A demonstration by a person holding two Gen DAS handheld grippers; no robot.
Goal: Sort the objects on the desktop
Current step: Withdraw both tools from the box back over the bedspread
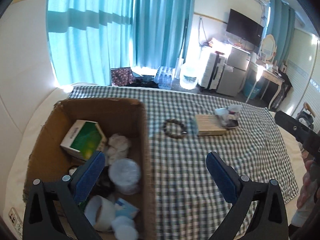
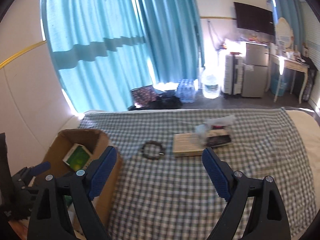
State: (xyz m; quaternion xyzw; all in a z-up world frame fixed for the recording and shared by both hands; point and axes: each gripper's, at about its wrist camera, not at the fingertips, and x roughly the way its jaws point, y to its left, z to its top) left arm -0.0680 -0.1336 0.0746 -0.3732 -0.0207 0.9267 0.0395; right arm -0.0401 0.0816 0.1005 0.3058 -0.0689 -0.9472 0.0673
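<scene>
Bracelet [image 2: 153, 148] is lying on the checked cloth [image 2: 180, 190] just right of the cardboard box [image 1: 60, 140], beyond both empty, spread tongs: left gripper [image 1: 156, 178] overhanging the box's rim, right gripper [image 2: 160, 174] facing it. Beads risk slipping from one-sided pinching.

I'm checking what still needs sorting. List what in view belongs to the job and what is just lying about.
Belongs to the job:
- cardboard box, already holding sorted items
- bead bracelet on the checked cloth
- flat box with small items on top
- left gripper and right gripper, both open and empty

Just lying about:
- curtains
- television
- suitcase
- water jug
</scene>
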